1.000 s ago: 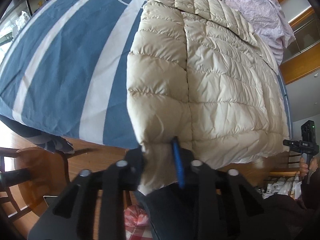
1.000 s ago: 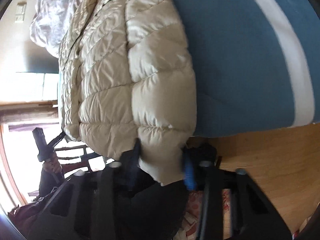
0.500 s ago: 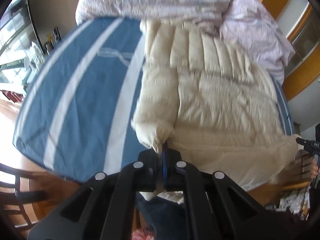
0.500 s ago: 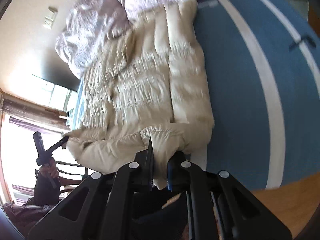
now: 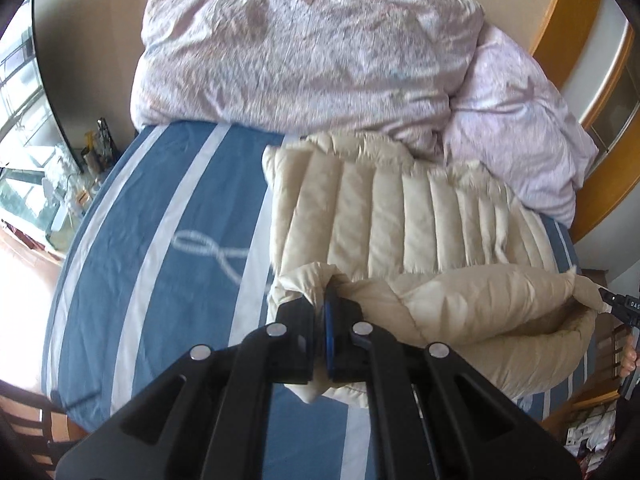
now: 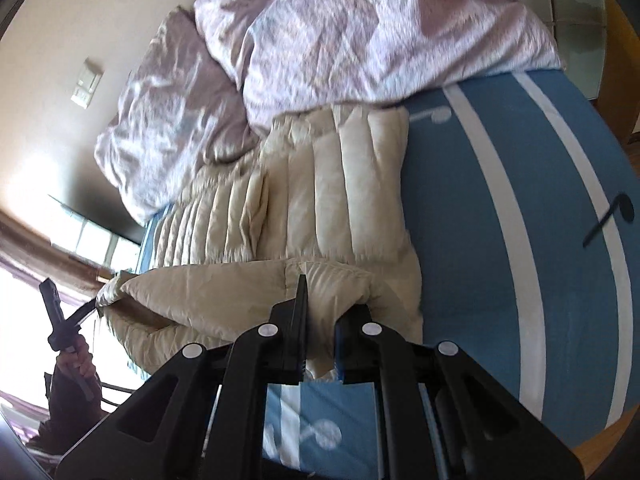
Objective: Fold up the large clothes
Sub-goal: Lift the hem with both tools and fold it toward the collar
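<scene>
A beige quilted down jacket lies on a blue bed sheet with white stripes. Its near hem is lifted and folded back over the body. My left gripper is shut on one hem corner. My right gripper is shut on the other hem corner of the jacket. The right gripper also shows at the right edge of the left wrist view, and the left one at the left of the right wrist view. The hem hangs stretched between them above the bed.
Crumpled pink bedding is piled at the head of the bed, touching the jacket's far end; it also shows in the right wrist view. A wooden frame stands at the far right. Clutter sits beyond the bed's left edge.
Both grippers closed on the jacket's hem, then lifted it and carried it forward over the jacket towards the pillows. The hem no longer hangs over the bed's foot edge.
</scene>
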The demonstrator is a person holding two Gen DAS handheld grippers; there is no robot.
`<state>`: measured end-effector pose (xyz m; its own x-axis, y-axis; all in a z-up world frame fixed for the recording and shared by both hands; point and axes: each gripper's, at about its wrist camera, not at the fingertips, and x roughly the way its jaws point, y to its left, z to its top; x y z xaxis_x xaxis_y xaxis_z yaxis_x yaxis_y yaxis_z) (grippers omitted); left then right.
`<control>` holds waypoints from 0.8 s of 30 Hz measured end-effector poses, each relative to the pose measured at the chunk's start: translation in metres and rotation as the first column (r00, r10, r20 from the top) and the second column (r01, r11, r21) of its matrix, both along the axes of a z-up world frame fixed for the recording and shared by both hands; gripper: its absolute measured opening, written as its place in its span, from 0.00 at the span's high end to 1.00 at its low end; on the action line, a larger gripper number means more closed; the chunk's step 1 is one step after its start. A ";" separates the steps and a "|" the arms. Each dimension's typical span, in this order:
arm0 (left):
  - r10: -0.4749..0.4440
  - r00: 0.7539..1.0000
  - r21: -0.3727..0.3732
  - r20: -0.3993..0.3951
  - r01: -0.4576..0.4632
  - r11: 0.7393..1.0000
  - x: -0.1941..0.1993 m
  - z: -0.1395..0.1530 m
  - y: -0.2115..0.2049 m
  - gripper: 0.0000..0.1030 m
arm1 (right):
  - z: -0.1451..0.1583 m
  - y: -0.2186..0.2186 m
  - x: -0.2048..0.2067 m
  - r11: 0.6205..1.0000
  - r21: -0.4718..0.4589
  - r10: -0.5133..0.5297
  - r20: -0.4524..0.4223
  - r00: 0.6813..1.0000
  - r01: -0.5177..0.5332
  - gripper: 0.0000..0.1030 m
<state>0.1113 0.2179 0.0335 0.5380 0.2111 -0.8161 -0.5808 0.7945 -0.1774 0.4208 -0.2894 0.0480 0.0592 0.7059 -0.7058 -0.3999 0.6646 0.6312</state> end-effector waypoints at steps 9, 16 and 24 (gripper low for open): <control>-0.005 1.000 -0.001 0.025 0.005 1.000 0.042 0.006 0.034 0.96 | 0.014 0.029 0.031 0.995 0.025 -0.103 0.050 0.993 0.102 0.90; -0.001 1.000 -0.021 0.007 0.001 1.000 0.069 -0.004 0.055 0.96 | 0.011 0.056 0.049 0.984 -0.006 -0.177 0.057 0.983 0.178 0.90; 0.026 1.000 -0.029 -0.017 -0.027 0.999 0.105 -0.015 0.076 0.96 | -0.002 0.087 0.073 0.967 -0.084 -0.233 0.096 0.968 0.241 0.90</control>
<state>0.2168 0.2935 0.0181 0.5193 0.2015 -0.8305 -0.6046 0.7734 -0.1904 0.4937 -0.2020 0.0460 0.2790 0.5952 -0.7536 -0.2732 0.8015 0.5319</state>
